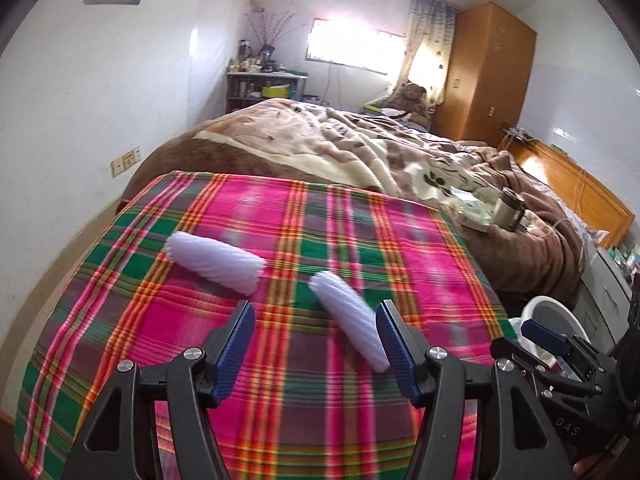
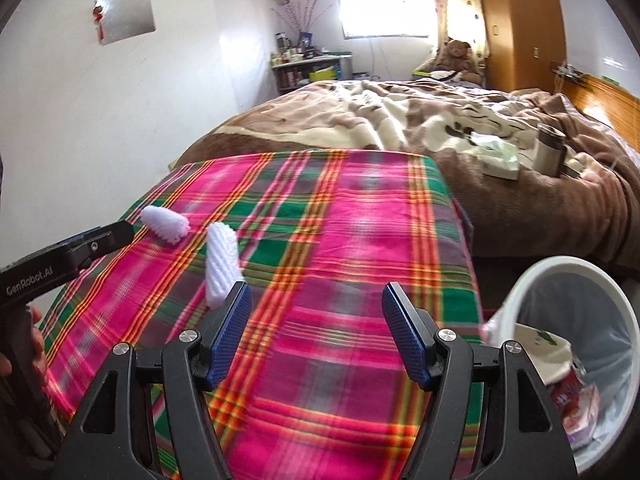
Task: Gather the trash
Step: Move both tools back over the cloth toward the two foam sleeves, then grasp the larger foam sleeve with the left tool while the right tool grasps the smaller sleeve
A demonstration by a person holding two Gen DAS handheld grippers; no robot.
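Observation:
Two white foam net sleeves lie on a pink and green plaid cloth point(image 1: 280, 220). The nearer sleeve point(image 1: 348, 316) rests between the blue pads of my left gripper point(image 1: 316, 308), close to the right-hand pad; the jaws stand open and do not press it. The farther sleeve point(image 1: 216, 262) lies up and to the left. My right gripper point(image 2: 316, 296) hovers open over bare cloth, with nothing between its fingers. In its view the nearer sleeve point(image 2: 221, 264) sits by its left-hand finger, and the farther sleeve point(image 2: 166, 222) beside my left gripper point(image 2: 124, 230).
A white lined bin point(image 2: 532, 276) holding wrappers stands right of the cloth. My right gripper point(image 1: 552, 344) shows in front of the bin point(image 1: 560, 304). Beyond is a bed with a brown blanket point(image 2: 400, 120), a tissue pack point(image 2: 498, 156) and a metal cup point(image 2: 550, 148).

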